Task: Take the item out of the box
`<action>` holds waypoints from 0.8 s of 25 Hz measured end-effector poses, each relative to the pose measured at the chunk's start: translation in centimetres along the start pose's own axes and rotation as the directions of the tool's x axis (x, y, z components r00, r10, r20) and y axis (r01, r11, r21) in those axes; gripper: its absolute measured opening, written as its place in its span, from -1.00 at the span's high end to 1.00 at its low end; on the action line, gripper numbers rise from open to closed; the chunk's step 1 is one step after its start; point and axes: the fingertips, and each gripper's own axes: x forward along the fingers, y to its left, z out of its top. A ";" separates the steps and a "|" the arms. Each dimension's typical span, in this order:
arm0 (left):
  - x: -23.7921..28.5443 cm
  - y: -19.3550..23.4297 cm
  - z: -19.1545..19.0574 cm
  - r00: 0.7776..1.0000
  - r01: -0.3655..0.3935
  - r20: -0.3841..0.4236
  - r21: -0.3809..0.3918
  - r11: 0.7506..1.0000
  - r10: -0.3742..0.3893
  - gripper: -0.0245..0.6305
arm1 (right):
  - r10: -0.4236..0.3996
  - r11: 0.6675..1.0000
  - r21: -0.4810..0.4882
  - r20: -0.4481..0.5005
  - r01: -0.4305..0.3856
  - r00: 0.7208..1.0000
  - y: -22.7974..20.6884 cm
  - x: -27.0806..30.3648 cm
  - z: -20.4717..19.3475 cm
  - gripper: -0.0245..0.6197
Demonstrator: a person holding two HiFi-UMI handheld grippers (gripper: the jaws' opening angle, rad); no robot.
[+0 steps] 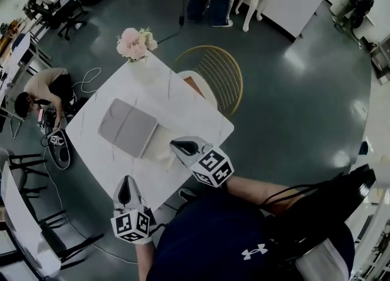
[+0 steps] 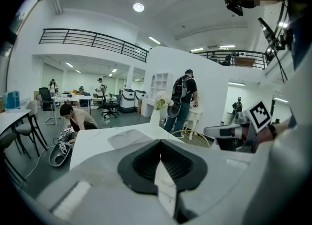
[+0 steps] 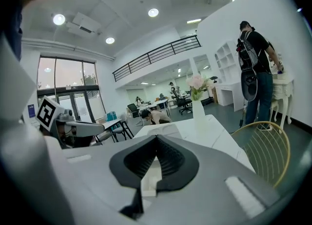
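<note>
Box: grey, flat, lay closed, centre-left of frame. My left gripper and right gripper were pressed together, empty.

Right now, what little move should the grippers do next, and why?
Probably ease the right gripper forward toward the grey box on the white table, opening its jaws on the way. Both it and the left gripper sit short of the box, jaws together and empty, and the box looks closed.
</note>
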 end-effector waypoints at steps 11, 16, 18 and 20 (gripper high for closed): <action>2.8 -2.6 -3.6 0.992 0.029 -0.123 0.000 1.000 -0.028 0.92 | 0.020 0.998 0.057 -0.088 -0.016 0.996 -2.5 0.4 -3.2 0.91; 4.9 -2.6 -5.7 0.981 0.063 -0.186 0.013 0.998 -0.059 0.91 | 0.029 0.997 0.075 -0.123 -0.020 0.992 -3.2 2.0 -4.7 0.91; 5.6 -3.0 -6.7 0.974 0.074 -0.215 0.026 0.997 -0.067 0.85 | 0.038 0.996 0.085 -0.144 -0.026 0.989 -3.3 2.5 -5.5 0.91; 6.8 -3.5 -7.5 0.965 0.104 -0.248 0.051 0.993 -0.088 0.76 | 0.040 0.995 0.095 -0.158 -0.025 0.987 -3.8 3.1 -6.2 0.91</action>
